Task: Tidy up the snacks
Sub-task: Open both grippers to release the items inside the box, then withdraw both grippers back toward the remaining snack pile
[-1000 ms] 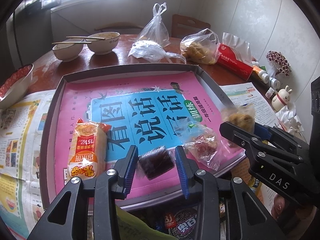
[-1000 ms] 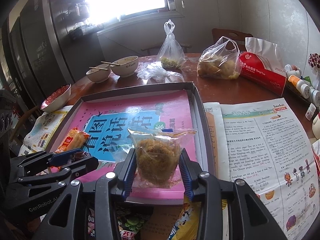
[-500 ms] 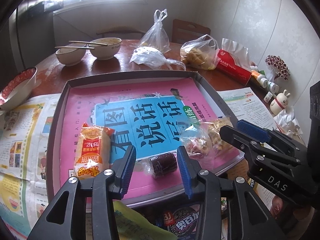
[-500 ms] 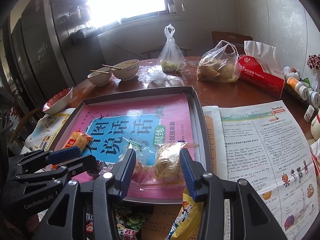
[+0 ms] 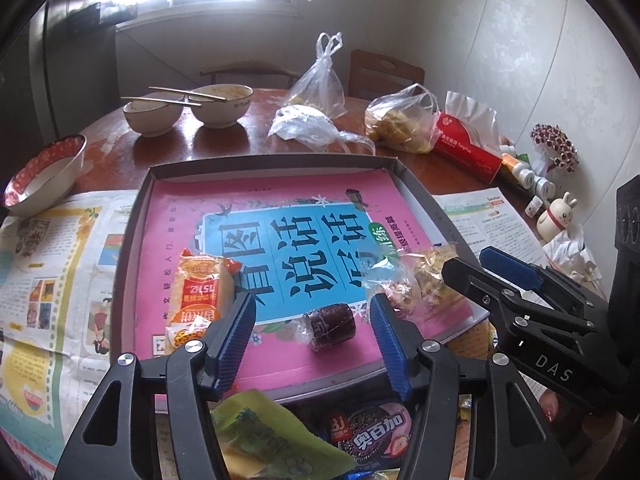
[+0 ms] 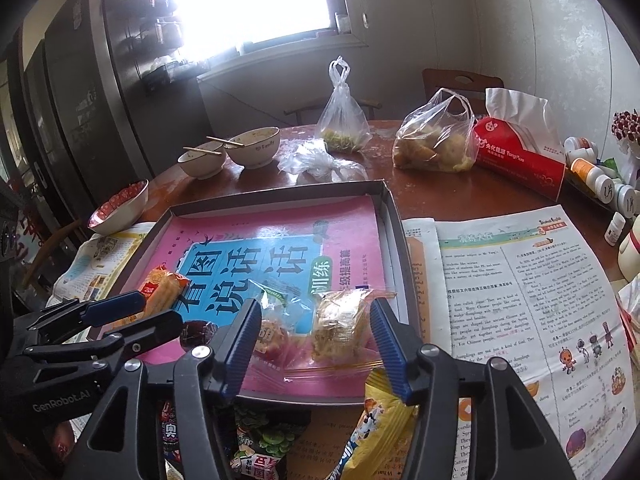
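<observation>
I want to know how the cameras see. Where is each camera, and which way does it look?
Left wrist: sits on the left gripper, looks forward and down over the tray; open jaws stand either side of the dark candy; the right gripper shows at right.
Right wrist: sits on the right gripper, looks forward and down at the tray's near right part; open jaws stand either side of the clear bag; the left gripper shows at left.
Both show: tray, orange pack, bowls, red tissue pack.

Pink book cover [image 5: 280,200] with blue panel, dark maroon candy [image 5: 330,326], orange-red snack packet [image 5: 202,292], blue-padded claws
</observation>
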